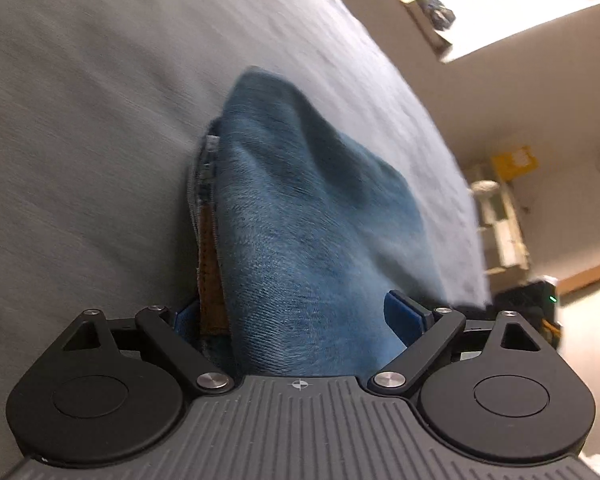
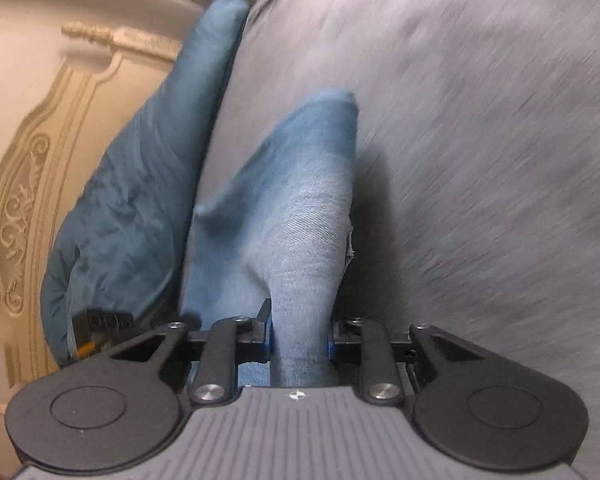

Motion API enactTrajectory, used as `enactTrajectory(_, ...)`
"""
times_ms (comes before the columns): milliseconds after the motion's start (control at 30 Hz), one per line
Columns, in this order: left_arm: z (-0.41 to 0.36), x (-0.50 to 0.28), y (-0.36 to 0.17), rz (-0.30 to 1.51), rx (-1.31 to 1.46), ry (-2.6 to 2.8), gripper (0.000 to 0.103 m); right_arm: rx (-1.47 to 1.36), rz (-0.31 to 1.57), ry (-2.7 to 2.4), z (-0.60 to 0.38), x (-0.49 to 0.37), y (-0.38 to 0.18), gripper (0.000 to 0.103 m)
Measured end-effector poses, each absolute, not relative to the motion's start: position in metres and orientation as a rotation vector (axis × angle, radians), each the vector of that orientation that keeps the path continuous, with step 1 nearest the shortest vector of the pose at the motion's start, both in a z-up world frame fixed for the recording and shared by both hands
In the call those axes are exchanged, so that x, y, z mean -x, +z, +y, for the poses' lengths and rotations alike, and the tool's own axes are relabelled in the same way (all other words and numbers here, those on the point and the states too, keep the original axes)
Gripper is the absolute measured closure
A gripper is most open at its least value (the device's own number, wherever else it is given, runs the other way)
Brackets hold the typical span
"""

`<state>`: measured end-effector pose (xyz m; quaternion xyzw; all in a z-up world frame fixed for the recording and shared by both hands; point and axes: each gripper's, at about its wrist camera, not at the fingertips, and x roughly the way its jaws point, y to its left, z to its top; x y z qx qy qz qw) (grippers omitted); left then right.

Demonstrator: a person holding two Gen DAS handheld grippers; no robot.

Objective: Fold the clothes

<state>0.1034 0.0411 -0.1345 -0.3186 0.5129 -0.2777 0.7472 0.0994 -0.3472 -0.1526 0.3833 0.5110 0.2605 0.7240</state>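
A pair of blue denim jeans (image 1: 300, 208) with a brown leather waist patch (image 1: 210, 276) hangs over a grey bedsheet (image 1: 100, 100). My left gripper (image 1: 296, 320) has its jaws wide apart with a thick bunch of the denim between them. My right gripper (image 2: 300, 340) is shut on a narrow fold of the same jeans (image 2: 300, 200), which drape away from it above the sheet (image 2: 480, 120).
A blue pillow (image 2: 140, 200) lies at the bed's edge before an ornate cream headboard (image 2: 24, 184). In the left wrist view, white shelving (image 1: 500, 216) with a yellow item (image 1: 514, 160) stands beyond the bed, next to a black device (image 1: 540, 300).
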Motion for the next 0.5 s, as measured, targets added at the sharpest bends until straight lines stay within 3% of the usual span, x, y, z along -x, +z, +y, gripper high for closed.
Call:
enactTrajectory(100, 0.004, -0.102, -0.138, 1.127, 0.674, -0.669, 0.014, -0.861, 1.108, 0.498, -0.391, -0.095, -0.147, 0.077)
enactTrajectory(200, -0.015, -0.102, -0.140, 1.136, 0.578, -0.647, 0.013, -0.881, 1.154, 0.415, -0.417, -0.088, -0.156, 0.069)
enactTrajectory(500, 0.025, -0.071, -0.093, 1.003, 0.361, -0.501, 0.014, -0.803, 0.982, 0.432, -0.449, -0.032, -0.114, 0.066)
